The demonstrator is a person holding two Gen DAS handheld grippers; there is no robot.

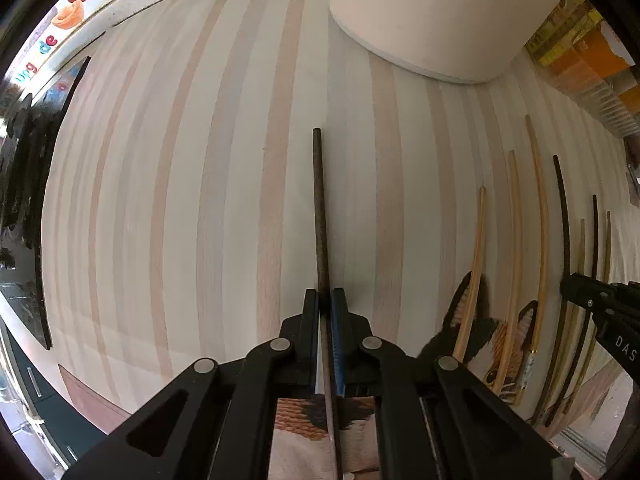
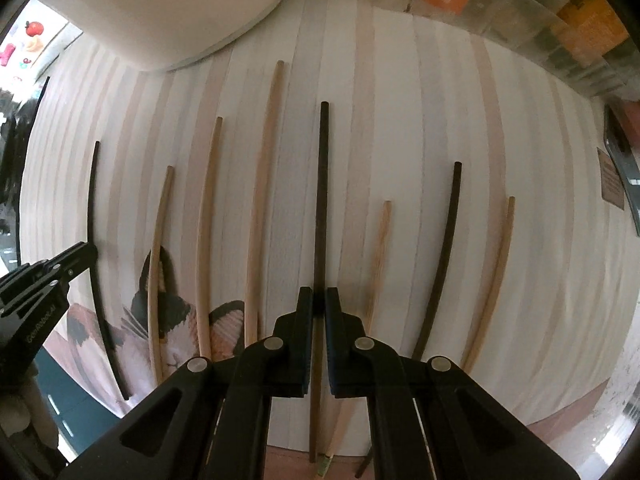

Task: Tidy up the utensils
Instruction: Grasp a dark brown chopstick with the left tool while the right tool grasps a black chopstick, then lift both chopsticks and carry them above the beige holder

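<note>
While left gripper point(image 1: 325, 300) clamps dark chopstick point(image 1: 320, 208), stick runs straight up frame centre, tip toward white container point(image 1: 432, 16). Right gripper point(image 2: 319, 300) clenched on second dark chopstick point(image 2: 322, 200), likewise vertical, pale chopsticks point(image 2: 264, 184) lying alongside on striped mat point(image 2: 400, 160).

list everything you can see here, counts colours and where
dark chopsticks: three, black-brown; one between the right gripper's fingers, one far left, one to the right
light chopsticks: five, pale wood; three left of the centre dark one, two right
striped mat: one, white with beige stripes, under all the chopsticks
cat-print cloth: one, orange, black and white, at the mat's near left edge
white container: one, off-white, far left on the mat
clear box: one, orange and yellow contents, far right edge
left gripper: black, fingers closed on a dark chopstick
right gripper: black, fingers closed on the centre dark chopstick
</note>
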